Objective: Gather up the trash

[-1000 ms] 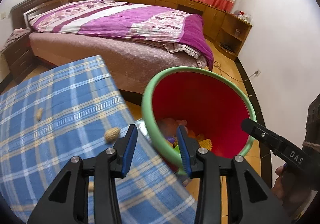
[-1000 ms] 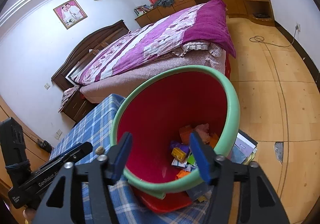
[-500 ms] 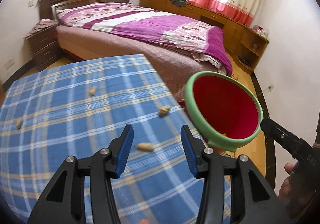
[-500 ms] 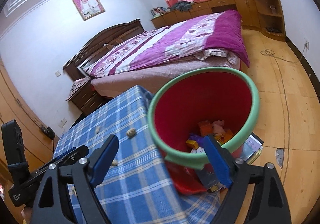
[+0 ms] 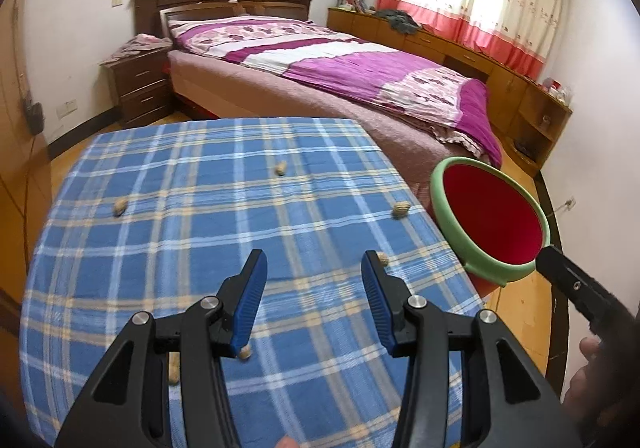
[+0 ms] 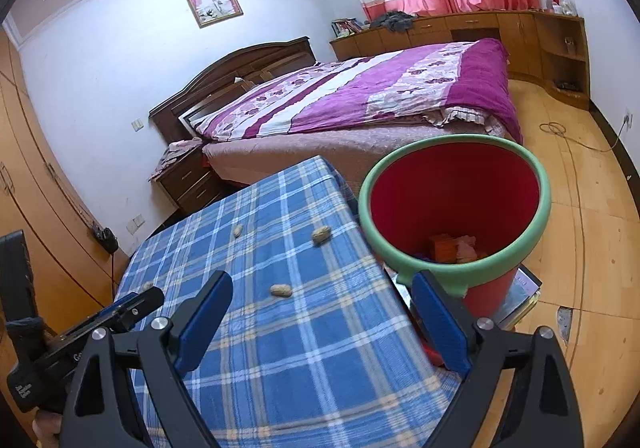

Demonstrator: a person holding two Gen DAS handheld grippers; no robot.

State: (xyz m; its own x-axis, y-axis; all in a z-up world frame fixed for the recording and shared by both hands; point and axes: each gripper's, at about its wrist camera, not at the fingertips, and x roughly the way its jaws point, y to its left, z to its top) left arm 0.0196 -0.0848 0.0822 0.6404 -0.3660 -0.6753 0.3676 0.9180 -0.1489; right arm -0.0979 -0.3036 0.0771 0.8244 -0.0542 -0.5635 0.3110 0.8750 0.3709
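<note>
Several peanut shells lie scattered on a blue plaid tablecloth [image 5: 200, 232]: one near the right edge [image 5: 401, 209], one far back [image 5: 281, 168], one at the left [image 5: 119, 206], one by my left fingertip [image 5: 383, 259]. In the right wrist view two shells [image 6: 281, 290] [image 6: 321, 234] lie ahead. A red bin with a green rim [image 6: 456, 207] stands off the table's right edge, holding trash; it also shows in the left wrist view [image 5: 490, 221]. My left gripper [image 5: 312, 280] is open and empty above the table. My right gripper [image 6: 320, 308] is open and empty.
A bed with a purple quilt [image 5: 340, 63] stands behind the table. A dark nightstand [image 5: 140, 87] is at the back left. Wooden cabinets [image 6: 460, 31] line the window wall. Books or papers [image 6: 520, 292] lie on the wooden floor by the bin.
Both grippers have drawn back from the bin and swung left over the table. The bin now sits farther off to the right and more shells are in view.
</note>
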